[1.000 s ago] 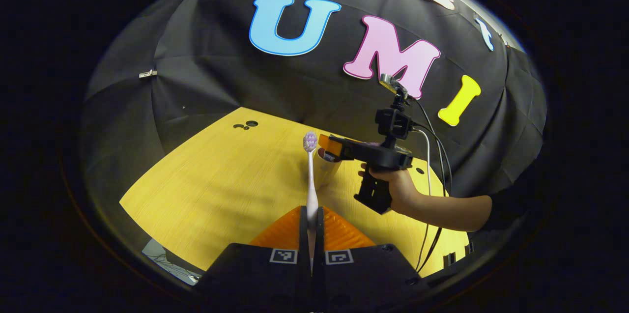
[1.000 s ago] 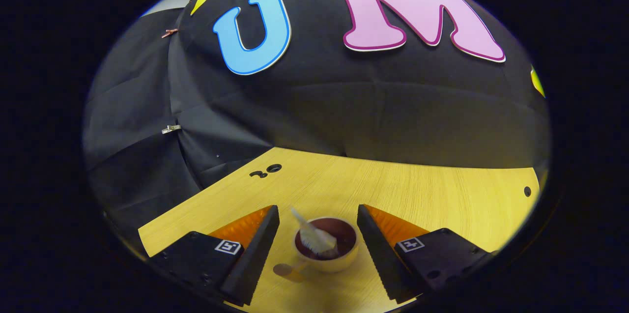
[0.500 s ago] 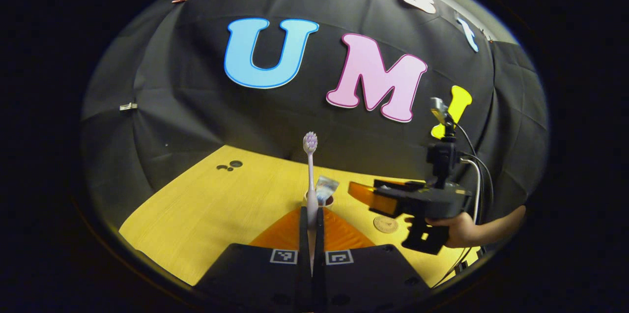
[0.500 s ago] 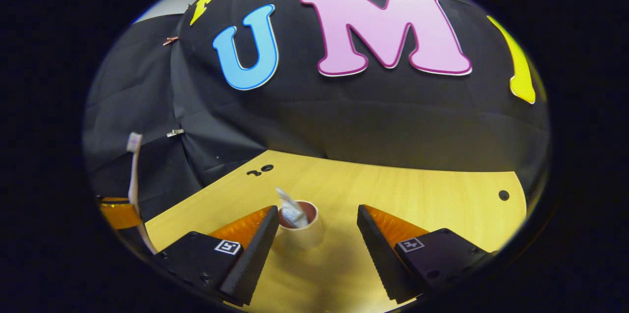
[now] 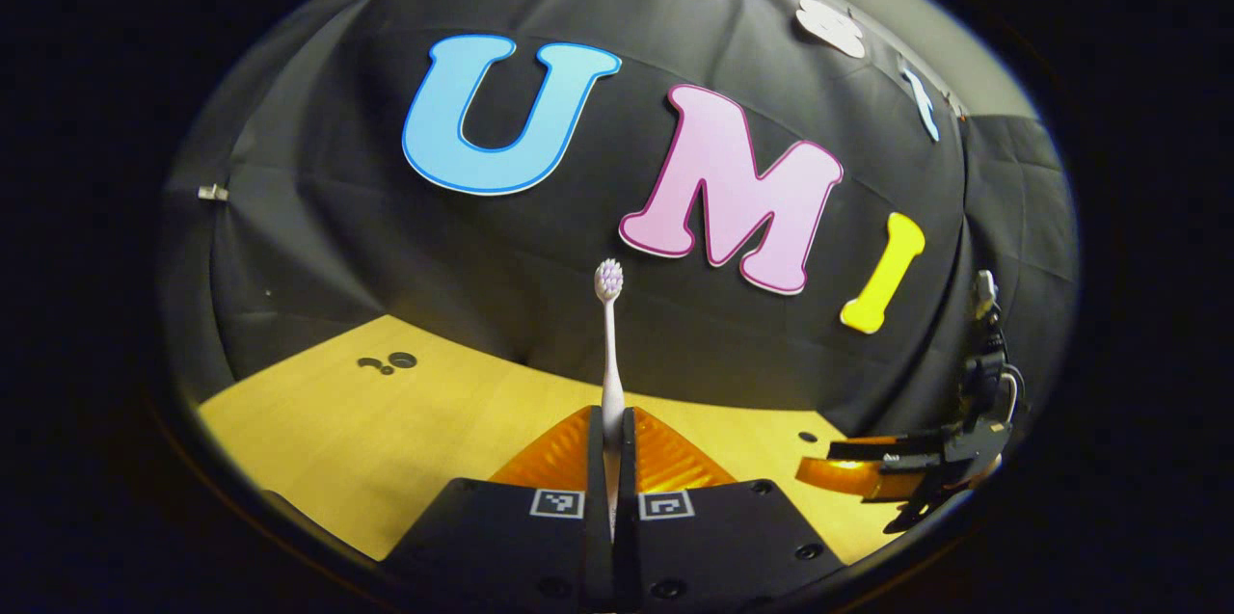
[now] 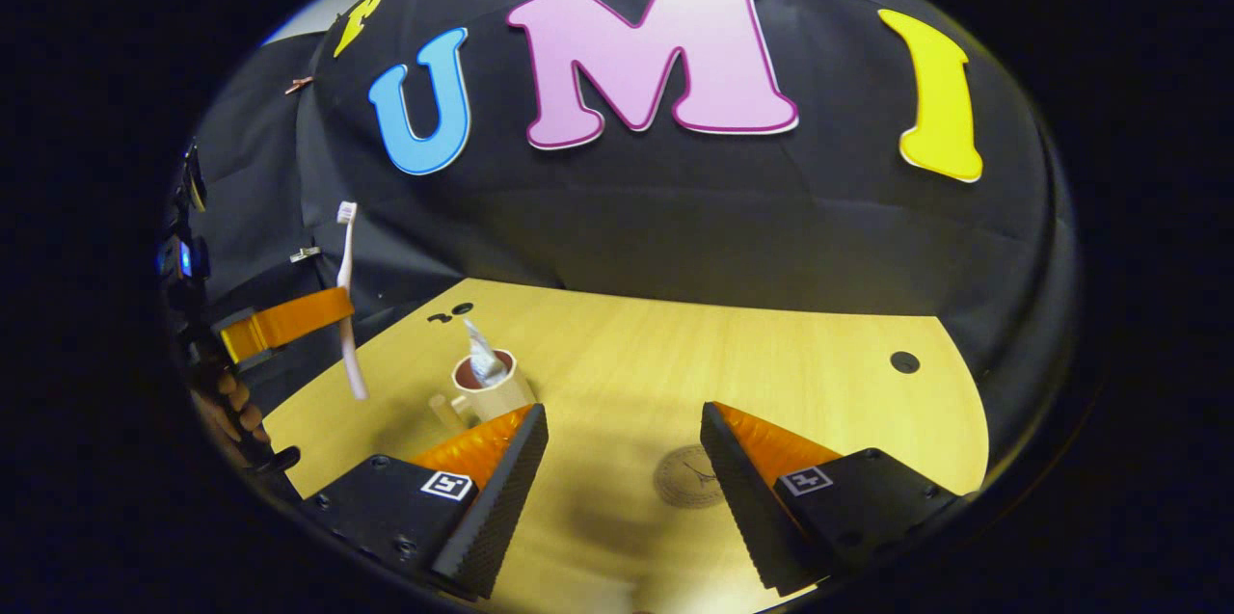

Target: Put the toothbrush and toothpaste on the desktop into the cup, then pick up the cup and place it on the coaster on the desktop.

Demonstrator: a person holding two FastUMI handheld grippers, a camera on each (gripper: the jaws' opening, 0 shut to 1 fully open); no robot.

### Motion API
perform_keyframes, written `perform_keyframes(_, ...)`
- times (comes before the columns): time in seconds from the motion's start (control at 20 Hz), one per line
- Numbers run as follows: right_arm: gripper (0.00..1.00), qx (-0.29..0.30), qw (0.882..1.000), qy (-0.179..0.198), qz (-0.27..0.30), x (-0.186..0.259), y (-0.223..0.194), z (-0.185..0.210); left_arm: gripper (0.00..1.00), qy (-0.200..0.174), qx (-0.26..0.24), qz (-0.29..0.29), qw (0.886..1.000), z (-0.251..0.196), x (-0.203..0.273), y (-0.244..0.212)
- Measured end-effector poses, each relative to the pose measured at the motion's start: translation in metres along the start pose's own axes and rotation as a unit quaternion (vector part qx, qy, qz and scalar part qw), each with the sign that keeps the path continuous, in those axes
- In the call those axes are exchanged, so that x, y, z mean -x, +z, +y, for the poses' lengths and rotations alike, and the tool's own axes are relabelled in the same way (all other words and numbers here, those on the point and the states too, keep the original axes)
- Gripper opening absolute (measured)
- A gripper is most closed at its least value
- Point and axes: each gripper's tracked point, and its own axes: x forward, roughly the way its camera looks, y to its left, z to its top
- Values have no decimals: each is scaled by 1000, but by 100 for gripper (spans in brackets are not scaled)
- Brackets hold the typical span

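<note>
Two grippers up — left gripper point(image 5: 609, 431) pinches the toothbrush point(image 5: 609, 344) upright, above the worktop point(image 6: 733, 373). Right gripper point(image 6: 625, 469) spread, holding nothing. Toothpaste point(image 6: 480, 361) stands in the cup point(image 6: 490, 389); coaster point(image 6: 688, 476) lies apart — between the right fingers.

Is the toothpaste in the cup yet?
Yes. The toothpaste pokes up out of the cup on the desk.
</note>
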Motion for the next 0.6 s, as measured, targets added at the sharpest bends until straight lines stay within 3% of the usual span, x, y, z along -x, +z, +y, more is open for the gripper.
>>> perform_keyframes(0.1,98,-1,1000,-12,10,5,-6,-18,11,3,10,-19,1000,11,-22,-3)
perform_keyframes(0.15,98,-4,1000,-19,14,8,-10,-26,6,8,10,-24,1000,16,-31,-6)
perform_keyframes(0.5,98,-32,997,-58,49,-4,-58,-63,6,46,8,-39,998,54,-79,-37)
perform_keyframes(0.6,99,-46,996,-59,52,-4,-62,-64,6,38,19,-54,998,56,-85,-36)
